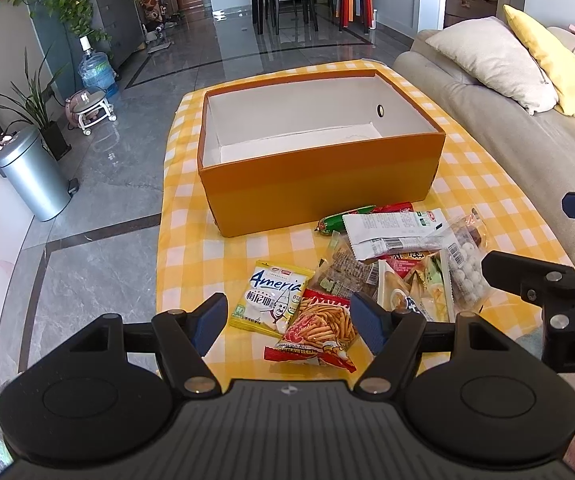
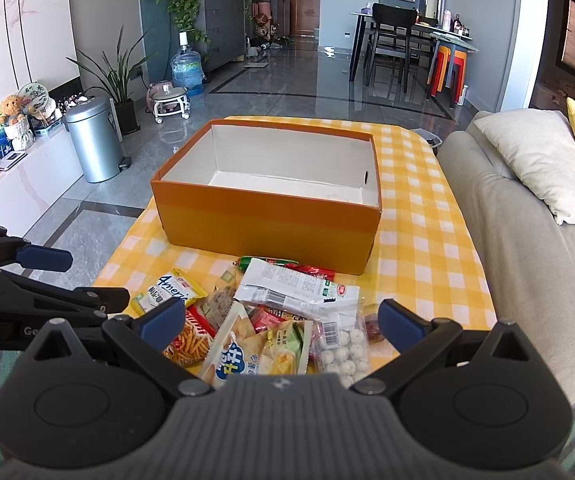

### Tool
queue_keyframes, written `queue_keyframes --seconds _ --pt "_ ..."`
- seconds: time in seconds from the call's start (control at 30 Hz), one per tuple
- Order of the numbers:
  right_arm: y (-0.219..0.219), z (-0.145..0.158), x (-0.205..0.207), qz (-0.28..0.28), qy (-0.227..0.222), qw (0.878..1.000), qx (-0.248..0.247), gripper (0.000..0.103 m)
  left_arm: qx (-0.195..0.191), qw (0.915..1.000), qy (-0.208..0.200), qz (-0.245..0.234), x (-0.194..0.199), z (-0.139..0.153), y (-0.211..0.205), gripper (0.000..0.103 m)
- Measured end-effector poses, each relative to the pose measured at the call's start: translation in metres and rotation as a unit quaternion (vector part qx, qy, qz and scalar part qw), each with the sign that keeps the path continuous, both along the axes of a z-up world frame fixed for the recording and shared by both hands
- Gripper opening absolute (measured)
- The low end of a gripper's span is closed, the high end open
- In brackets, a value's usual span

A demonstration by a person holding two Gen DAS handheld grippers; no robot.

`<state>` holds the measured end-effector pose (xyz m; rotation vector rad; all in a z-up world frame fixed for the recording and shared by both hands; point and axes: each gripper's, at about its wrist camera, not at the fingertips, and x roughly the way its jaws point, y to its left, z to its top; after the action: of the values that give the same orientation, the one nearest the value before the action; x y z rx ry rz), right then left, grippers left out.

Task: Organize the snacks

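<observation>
Hovering low over the near end of the worktop [image 1: 191, 240], both grippers have their jaws spread wide and grasp nothing. The left gripper [image 1: 287, 322] frames the red packet of stick snacks [image 1: 319, 328], which lies flat between its blue pads with the yellow packet [image 1: 273, 300] just beside it on the left. The right gripper [image 2: 283, 320] sits over the other side of the heap, its jaws straddling the pale cracker bag [image 2: 259, 348] and the clear bag of white balls [image 2: 341, 354].

Farther out, the rest of the snacks overlap in a loose pile — a white wrapper [image 2: 299, 286] on top, a green-ended sausage stick [image 1: 337, 220] at the far edge, a brownish clear packet [image 1: 343, 276] underneath. Beyond the pile stands the orange box [image 1: 319, 184], open-topped, its white inside bare as far as can be seen; it rests on the yellow checked cloth, near the pile but not touching it.

By the look of it, the sorting is at its very start: nothing is in the box and no packet is gripped. The step in hand is the first pick. The next move likely calls for one gripper to drop onto a single packet — the red one lies free at the pile's edge and looks easiest — closing on a crimped end so that overlapping neighbours are not dragged along, then carrying it over the near wall of the box.
</observation>
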<state>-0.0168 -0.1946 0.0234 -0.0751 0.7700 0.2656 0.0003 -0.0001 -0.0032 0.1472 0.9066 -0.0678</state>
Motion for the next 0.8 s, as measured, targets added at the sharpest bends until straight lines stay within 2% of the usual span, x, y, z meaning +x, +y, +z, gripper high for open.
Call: queue_keyframes --seconds 0.8 --pt "0.0008 -0.0002 -0.0001 0.0 0.0 1.0 -0.002 0.099 0.001 1.0 -0.001 0.004 -0.0055 -0.0004 0.0027 0.082"
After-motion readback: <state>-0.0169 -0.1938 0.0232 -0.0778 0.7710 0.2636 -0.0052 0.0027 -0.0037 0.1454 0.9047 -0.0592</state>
